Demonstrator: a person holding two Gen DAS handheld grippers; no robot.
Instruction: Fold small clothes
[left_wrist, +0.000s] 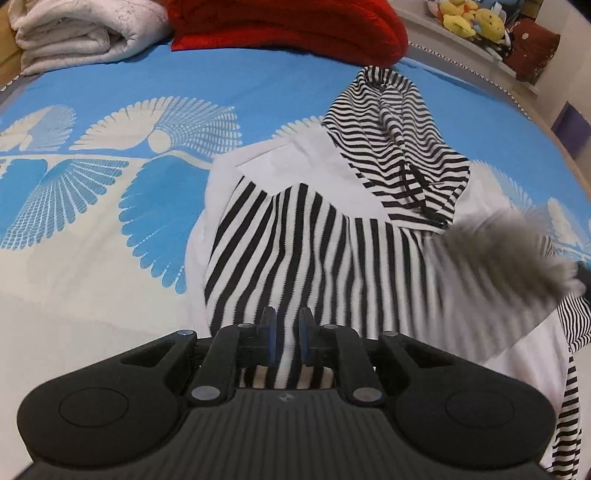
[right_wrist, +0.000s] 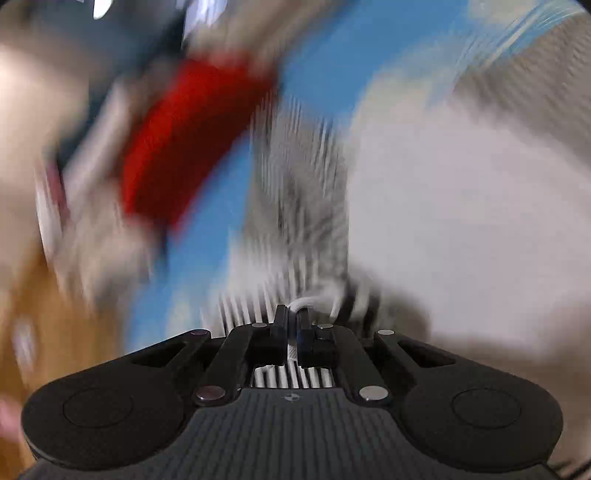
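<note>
A small black-and-white striped hooded garment with white panels lies on the blue patterned bed sheet, its hood pointing away. My left gripper is shut on the garment's near striped edge, cloth pinched between its blue pads. In the right wrist view the picture is heavily motion-blurred. My right gripper is shut on a fold of the striped garment, with white cloth showing between the fingers. A blurred grey patch at the right of the left wrist view is moving cloth.
A red blanket and a folded white quilt lie at the far side of the bed. Plush toys sit on a shelf at the far right. The red blanket also shows blurred in the right wrist view.
</note>
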